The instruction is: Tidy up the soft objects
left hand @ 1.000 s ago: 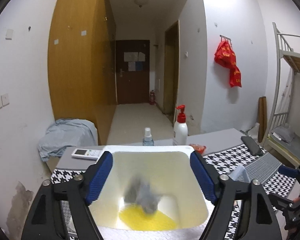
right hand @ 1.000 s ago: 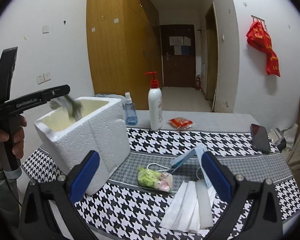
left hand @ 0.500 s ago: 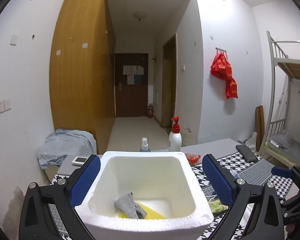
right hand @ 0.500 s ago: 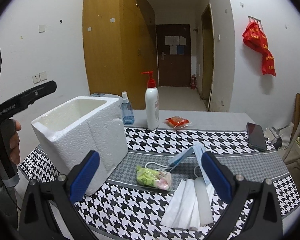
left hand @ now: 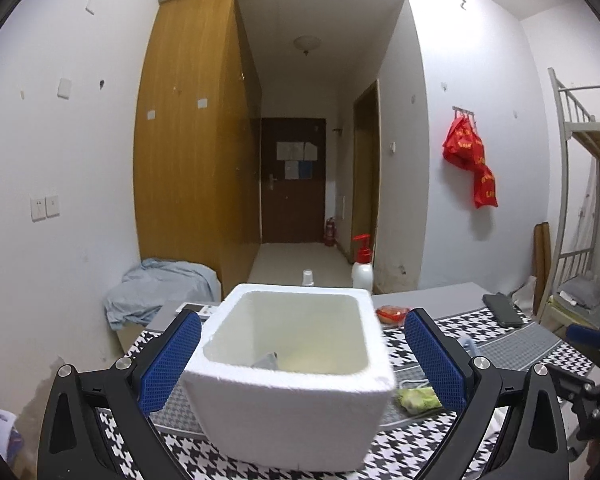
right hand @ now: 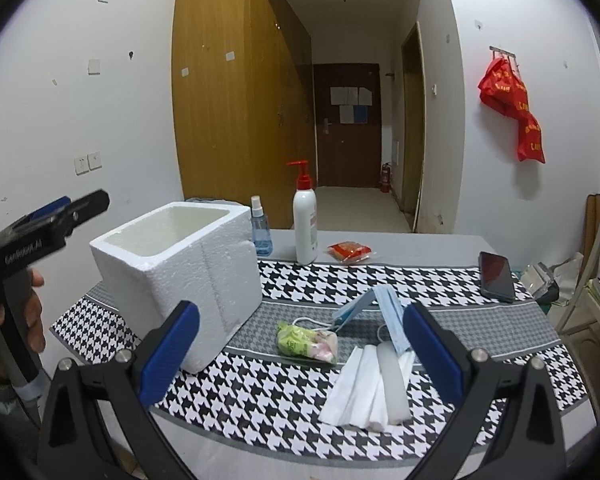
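Observation:
A white foam box (left hand: pixel 292 392) (right hand: pixel 180 272) stands on the houndstooth cloth (right hand: pixel 280 392). A corner of the grey cloth (left hand: pixel 267 360) peeks over its near rim. My left gripper (left hand: pixel 300 360) is open and empty, back from the box. It also shows at the left of the right wrist view, in a hand (right hand: pixel 28 320). My right gripper (right hand: pixel 300 354) is open above a green and pink soft packet (right hand: pixel 306 340) (left hand: pixel 418 398). Blue face masks (right hand: pixel 384 312) and white folded tissues (right hand: pixel 372 388) lie beside the packet.
A pump bottle (right hand: pixel 305 220), a small spray bottle (right hand: pixel 260 232) and a red snack packet (right hand: pixel 350 251) stand behind the box. A black phone (right hand: pixel 496 276) lies at the far right. A remote (left hand: pixel 198 310) sits behind the box on the left.
The grey cloth dropped from my left gripper into the box. The left gripper opened wider and drew back from the box. The right gripper shifted slightly toward the packet.

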`<state>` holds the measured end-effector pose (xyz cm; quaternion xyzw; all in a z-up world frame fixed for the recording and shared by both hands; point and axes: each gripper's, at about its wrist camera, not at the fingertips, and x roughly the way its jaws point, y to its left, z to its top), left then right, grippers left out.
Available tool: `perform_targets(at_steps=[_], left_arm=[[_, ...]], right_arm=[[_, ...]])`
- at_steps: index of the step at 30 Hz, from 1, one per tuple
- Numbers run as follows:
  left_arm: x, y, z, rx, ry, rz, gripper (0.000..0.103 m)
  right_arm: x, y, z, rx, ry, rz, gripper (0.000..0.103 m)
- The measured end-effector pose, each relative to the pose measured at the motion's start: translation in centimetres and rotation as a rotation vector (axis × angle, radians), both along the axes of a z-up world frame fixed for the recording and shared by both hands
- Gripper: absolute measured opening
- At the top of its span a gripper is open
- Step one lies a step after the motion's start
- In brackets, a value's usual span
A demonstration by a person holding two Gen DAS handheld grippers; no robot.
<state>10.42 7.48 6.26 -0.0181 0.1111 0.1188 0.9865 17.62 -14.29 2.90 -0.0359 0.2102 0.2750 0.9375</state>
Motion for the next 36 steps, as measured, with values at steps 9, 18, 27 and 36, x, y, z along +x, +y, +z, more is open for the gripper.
perform_targets(at_steps=[9, 18, 27, 36], left_arm=[[-2.7, -1.7, 0.1, 0.000, -0.012, -0.045, 0.102], [-4.5, -3.1, -1.1, -0.003, 0.004, -0.091, 0.102], [-6.0, -3.4, -2.7, -0.015, 0.016, -0.111, 0.102], [-6.2, -4.3, -3.8, -0.017, 0.029, -0.135, 0.102]], right_arm=[[-2.8, -1.7, 0.8, 0.017, -0.048, -0.006, 0.103], [-4.8, -2.9, 0.8, 0.016, -0.081, -0.021, 0.103], [-6.1, -3.7, 0.2, 0.007, -0.105, -0.034, 0.103], [-6.2, -3.5, -0.6, 0.001, -0.105, -0.032, 0.103]])
